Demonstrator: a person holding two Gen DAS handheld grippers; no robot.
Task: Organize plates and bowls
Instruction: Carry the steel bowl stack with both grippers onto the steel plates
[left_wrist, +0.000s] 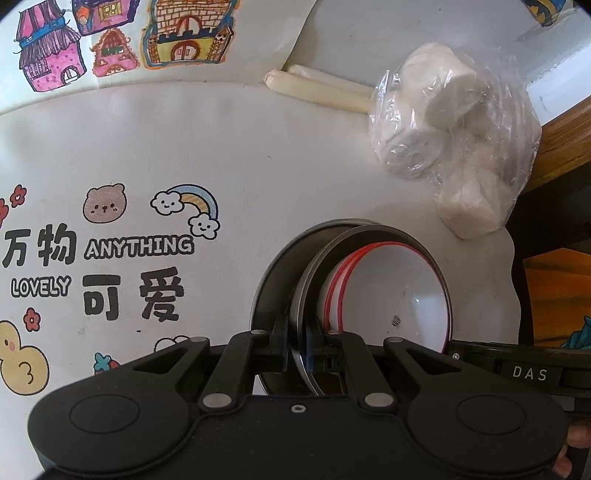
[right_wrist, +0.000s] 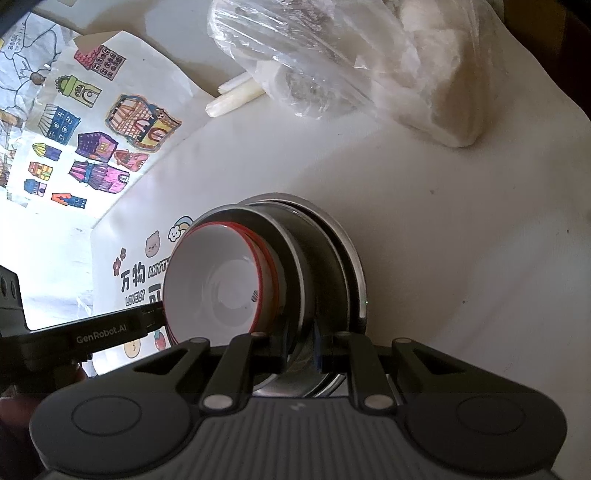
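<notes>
Both the left tool (left_wrist: 299, 350) and the right tool (right_wrist: 301, 350) pinch the steel bowl (left_wrist: 314, 273) rim from opposite sides. Uneven lifting could tip it. The loose nested white bowls (left_wrist: 399, 291) might then slide out onto the surface (left_wrist: 258, 155).

My left wrist camera sits just behind its fingers, looking forward and down at the nested dishes (left_wrist: 369, 288) from their left, very near. My right wrist camera looks at the same stack (right_wrist: 266, 280) from the opposite side, equally close. Both views share the printed table cover (left_wrist: 147, 155) and the plastic bag (left_wrist: 454, 140) at the far side.
</notes>
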